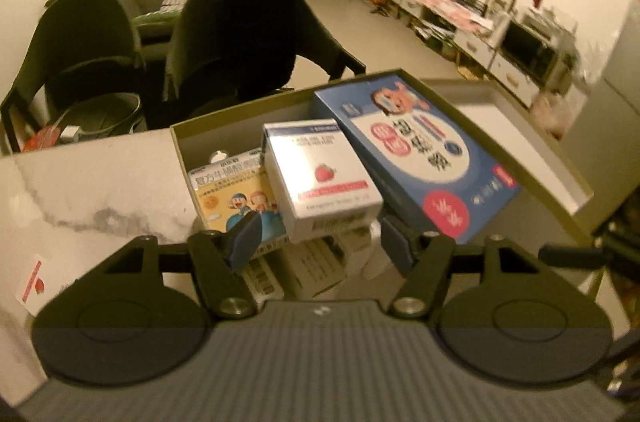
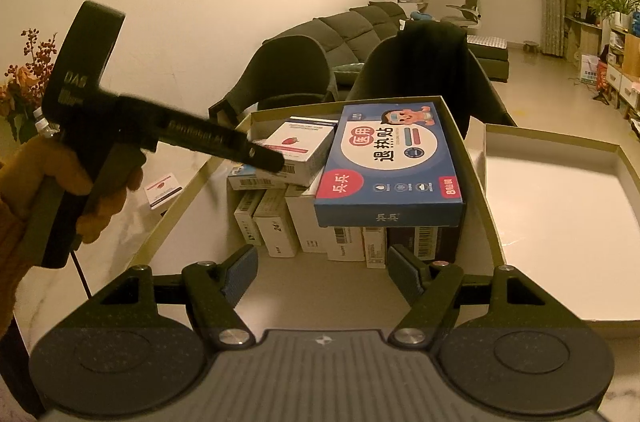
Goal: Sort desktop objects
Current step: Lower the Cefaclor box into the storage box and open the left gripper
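The white strawberry carton (image 1: 320,174), centre frame atop stacked boxes in the storage box (image 1: 520,158), looks light, stiff and smooth; its side faces suit gripping. The left gripper (image 1: 320,238) gapes wide, empty; the right gripper (image 2: 322,272) likewise.

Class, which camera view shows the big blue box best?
The right wrist view: the blue box appears upright, sharp and whole, lying on the smaller boxes. The left wrist view shows it upside down and blurred, its near corner behind the left gripper.
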### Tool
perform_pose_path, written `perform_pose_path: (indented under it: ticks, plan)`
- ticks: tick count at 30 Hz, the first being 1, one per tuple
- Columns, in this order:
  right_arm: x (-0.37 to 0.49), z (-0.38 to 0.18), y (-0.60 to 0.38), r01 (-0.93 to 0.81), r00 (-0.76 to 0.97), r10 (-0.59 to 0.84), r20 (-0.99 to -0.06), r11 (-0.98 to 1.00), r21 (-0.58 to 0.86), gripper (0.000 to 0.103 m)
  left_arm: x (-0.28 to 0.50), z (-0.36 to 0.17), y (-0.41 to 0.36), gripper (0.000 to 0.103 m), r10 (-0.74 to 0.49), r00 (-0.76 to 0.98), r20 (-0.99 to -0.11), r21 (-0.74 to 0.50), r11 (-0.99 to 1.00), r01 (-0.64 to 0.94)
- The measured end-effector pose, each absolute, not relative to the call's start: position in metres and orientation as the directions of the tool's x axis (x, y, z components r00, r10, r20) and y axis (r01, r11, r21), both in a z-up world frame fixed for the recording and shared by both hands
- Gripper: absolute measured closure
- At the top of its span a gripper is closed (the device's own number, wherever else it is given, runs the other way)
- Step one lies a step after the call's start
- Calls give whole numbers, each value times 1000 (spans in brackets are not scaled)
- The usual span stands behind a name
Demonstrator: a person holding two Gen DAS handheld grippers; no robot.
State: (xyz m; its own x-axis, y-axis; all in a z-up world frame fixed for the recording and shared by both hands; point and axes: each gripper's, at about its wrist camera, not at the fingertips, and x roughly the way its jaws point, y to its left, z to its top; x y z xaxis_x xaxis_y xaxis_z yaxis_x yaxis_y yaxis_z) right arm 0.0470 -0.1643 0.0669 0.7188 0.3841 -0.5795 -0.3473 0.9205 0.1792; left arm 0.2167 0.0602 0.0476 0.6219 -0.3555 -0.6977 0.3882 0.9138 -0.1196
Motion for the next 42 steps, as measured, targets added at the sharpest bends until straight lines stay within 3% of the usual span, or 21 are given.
perform_pose_path:
  ticks: [4,10,26,38,42]
  plan:
    - [48,66,-163,-345,718,383,-582,921,180,28,219,42,57,59,-342,618,-708,-102,915,390]
    - [50,65,-162,-344,715,382,-586,921,180,28,226,39,58,67,-340,639,-690,-145,930,339]
    - [59,57,-162,-332,703,378,-603,923,192,28,240,35,61,67,-360,672,-647,-247,933,261]
    - [59,60,-154,-344,701,382,-603,921,183,28,216,53,93,41,-330,743,-583,-284,939,194]
    - [58,61,-150,-349,701,386,-600,919,184,28,208,59,107,26,-282,768,-574,-304,945,120]
